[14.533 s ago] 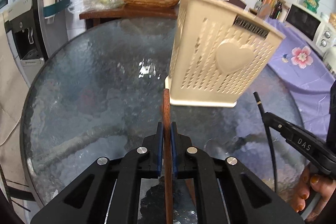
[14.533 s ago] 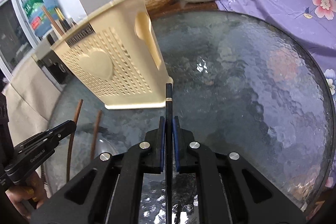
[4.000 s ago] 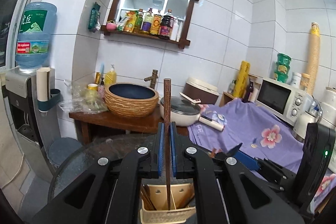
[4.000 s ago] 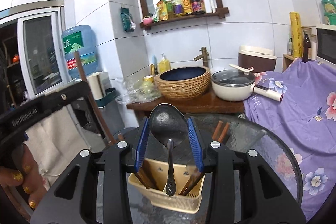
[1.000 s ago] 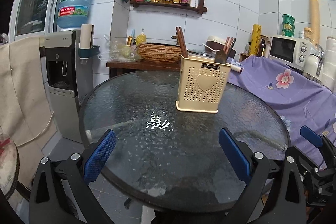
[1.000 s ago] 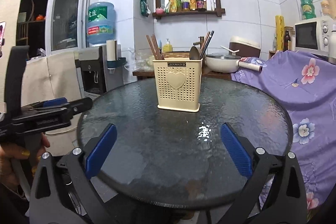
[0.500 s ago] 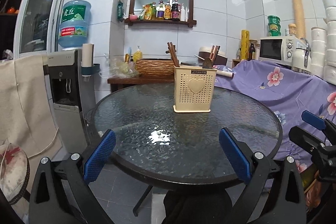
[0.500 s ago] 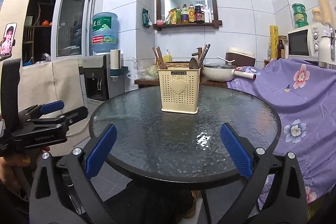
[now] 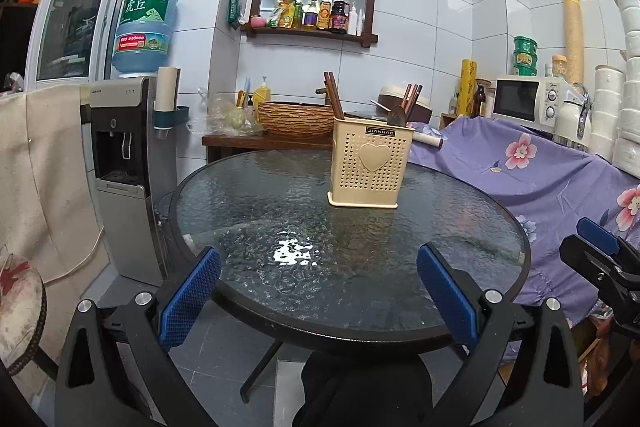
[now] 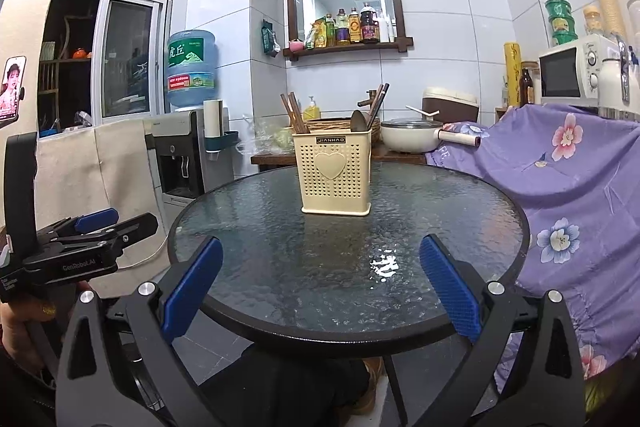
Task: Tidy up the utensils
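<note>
A cream utensil holder (image 9: pixel 370 167) (image 10: pixel 334 173) with a heart on its front stands upright on the round glass table (image 9: pixel 280 227) (image 10: pixel 440 227). Brown chopsticks (image 9: pixel 334 101) (image 10: pixel 295 117) lean out of its left side. More chopsticks (image 9: pixel 412 99) (image 10: pixel 378 101) and a dark spoon (image 9: pixel 396 115) (image 10: pixel 357 121) stick out on its right. My left gripper (image 9: pixel 318 293) is open and empty, held back from the table's near edge. My right gripper (image 10: pixel 320 285) is also open and empty, equally far back. Each gripper appears at the edge of the other's view.
A water dispenser (image 9: pixel 128 163) with a blue bottle stands left of the table. A purple floral cloth (image 10: pixel 568 187) covers furniture on the right. Behind the table are a wooden bench with a woven basin (image 9: pixel 296 115) and a white pan (image 10: pixel 412 139). A microwave (image 9: pixel 524 99) sits far right.
Both grippers have drawn farther back from the table, so the holder looks smaller. Earlier they held a chopstick and a spoon; these now stand in the holder and both grippers are empty.
</note>
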Motion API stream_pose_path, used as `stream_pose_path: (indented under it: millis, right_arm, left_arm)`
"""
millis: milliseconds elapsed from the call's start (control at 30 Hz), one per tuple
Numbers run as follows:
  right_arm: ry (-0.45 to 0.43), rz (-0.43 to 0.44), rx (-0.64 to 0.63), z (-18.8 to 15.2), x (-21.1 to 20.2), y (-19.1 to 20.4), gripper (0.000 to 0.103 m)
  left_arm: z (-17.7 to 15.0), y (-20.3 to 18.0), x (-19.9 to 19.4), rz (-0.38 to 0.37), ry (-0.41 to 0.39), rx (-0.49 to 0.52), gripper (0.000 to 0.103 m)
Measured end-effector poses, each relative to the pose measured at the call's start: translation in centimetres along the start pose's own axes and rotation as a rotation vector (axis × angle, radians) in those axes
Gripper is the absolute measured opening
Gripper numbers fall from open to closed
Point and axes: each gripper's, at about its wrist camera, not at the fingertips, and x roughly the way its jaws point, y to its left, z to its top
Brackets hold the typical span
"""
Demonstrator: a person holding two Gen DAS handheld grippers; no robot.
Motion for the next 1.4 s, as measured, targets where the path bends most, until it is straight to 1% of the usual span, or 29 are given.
stream_pose_path:
  millis: [233,667,1300,1400]
  right_arm:
    - [0.011,0.002,-0.012,-0.18,0.22,0.19,0.097]
    - [0.004,0.008,-0.013,-0.21,0.02,0.19,0.097]
    - [0.015,0.016,-0.023,-0.27,0.14,0.22,0.097]
    - [0.016,0.016,-0.023,-0.27,0.20,0.27,0.097]
  left_arm:
    - [0.17,-0.04,-0.04,0.009,-0.004,0.022,0.097]
    - [0.41,-0.19,-0.30,0.018,-0.016,0.018,0.097]
    - [0.55,-0.39,-0.29,0.021,-0.006,0.018,0.097]
    - [0.55,-0.21,-0.23,0.013,0.001,0.007,0.097]
